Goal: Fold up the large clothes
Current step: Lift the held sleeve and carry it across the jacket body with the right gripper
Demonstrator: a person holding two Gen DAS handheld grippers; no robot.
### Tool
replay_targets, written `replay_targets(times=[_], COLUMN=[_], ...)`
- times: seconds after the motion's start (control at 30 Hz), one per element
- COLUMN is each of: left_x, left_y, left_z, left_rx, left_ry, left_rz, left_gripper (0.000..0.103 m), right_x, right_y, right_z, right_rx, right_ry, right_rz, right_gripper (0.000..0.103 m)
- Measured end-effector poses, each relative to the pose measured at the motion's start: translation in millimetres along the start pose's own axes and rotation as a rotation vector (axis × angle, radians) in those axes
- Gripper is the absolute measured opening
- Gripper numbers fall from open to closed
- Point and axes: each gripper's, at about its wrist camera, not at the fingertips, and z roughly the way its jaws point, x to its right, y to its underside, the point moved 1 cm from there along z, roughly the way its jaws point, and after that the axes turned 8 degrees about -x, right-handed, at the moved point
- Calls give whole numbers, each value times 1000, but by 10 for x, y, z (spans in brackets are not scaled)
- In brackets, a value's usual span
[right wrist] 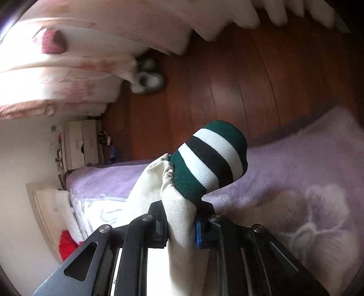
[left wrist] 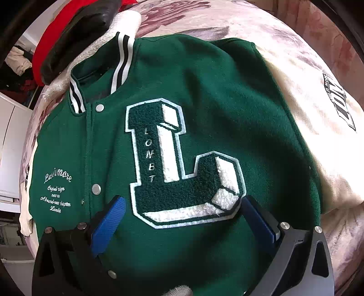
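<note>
Garment: a green varsity jacket (left wrist: pixel 204 95) lies front-up on the bed (left wrist: pixel 227 20), snaps fastened, its big chenille "L" patch (left wrist: pixel 182 164) facing the left wrist camera and a cream sleeve (left wrist: pixel 307 118) spread out to the side.
Left gripper (left wrist: pixel 182 205): it hangs over the jacket's chest pointing steeply down, jaws spread wide to either side of the foot of the "L", with no cloth between the blue pads (left wrist: pixel 109 218); whether the tips touch the cloth I cannot tell.
Right gripper (right wrist: pixel 182 225): jaws pinching the cream leather-look sleeve end (right wrist: pixel 179 209) just behind the striped cuff (right wrist: pixel 209 157), which sticks out past the tips above the purple blanket (right wrist: pixel 295 182).
Step in hand: the first fold looks barely begun, with 1 sleeve taken by its end and the body flat and unfolded.
Next move: probably carry the cuff across onto the green chest so that the sleeve lies flat over the front, while the left gripper pins the body to stop it sliding.
Watch for: the stiff sleeve buckling or dragging the shoulder out of line.
</note>
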Motion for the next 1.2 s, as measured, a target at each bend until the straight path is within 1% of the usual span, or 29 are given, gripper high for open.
replay_targets(times=[0.1,0.17,0.23,0.3,0.37,0.47,0.53,0.57,0.6,0.63,0.7,0.73,0.8,0.83,0.87,0.9,0.97,1.03,1.07,1.1,1.13,1.17,1.2], left_x=[-105,-182,-293,-423,-616,-999,-1240,-1402,-1488,-1648,-2006,-2211,-2550,-2714,-2929,-3030,-3324,-3503,-3573,-3660,-3745,-3823,-3880], left_y=[-40,-41,-40,-40,-23,-19,42,89,138,187,297,364,488,566,650,729,874,988,1036,1080,1121,1160,1191], left_z=[-41,-95,-133,-169,-234,-295,-346,-374,-415,-436,-453,-457,-443,-433,-411,-411,-340,-250,-205,-145,-106,-102,-117], left_rx=[11,13,10,7,9,12,10,8,7,5,-6,-13,-22,-27,-26,-24,-23,-32,-42,-57,-68,-69,-67], left_ry=[-13,-5,6,20,36,51,62,65,67,73,84,98,127,138,156,167,175,189,192,196,209,225,232], left_rz=[-6,-23,-50,-74,-105,-152,-189,-213,-232,-258,-319,-359,-430,-467,-509,-535,-604,-652,-667,-685,-703,-717,-723], left_gripper=[103,103,103,103,103,103,103,103,103,103,103,103,103,103,103,103,103,103,103,103,103,103,103], right_x=[-333,-570,-862,-1219,-1527,-1977,-2309,-2445,-2550,-2693,-2910,-2974,-3044,-3053,-3051,-3013,-2930,-2796,-2675,-2578,-2451,-2357,-2253], right_y=[45,174,336,638,915,1518,2052,2320,2554,2932,3644,3928,4654,4922,5271,5603,6384,7136,7518,7722,8008,8119,8190], right_z=[-367,-746,-1025,-1296,-1423,-1601,-1645,-1625,-1598,-1552,-1391,-1237,-945,-839,-668,-524,-257,-4,203,401,604,732,802], right_rx=[48,73,93,116,123,123,114,104,95,77,38,23,-32,-58,-104,-135,-185,-216,-278,-343,-421,-500,-582], right_ry=[11,14,13,15,17,12,14,17,20,29,56,68,101,104,113,122,135,186,231,282,357,388,387], right_rz=[-101,-193,-288,-408,-500,-653,-769,-829,-878,-949,-1076,-1134,-1253,-1283,-1330,-1377,-1493,-1625,-1682,-1704,-1703,-1670,-1597], right_gripper=[16,16,16,16,16,16,15,15,15,15,15,15,14,14,14,14,14,14,14,16,18,19,19])
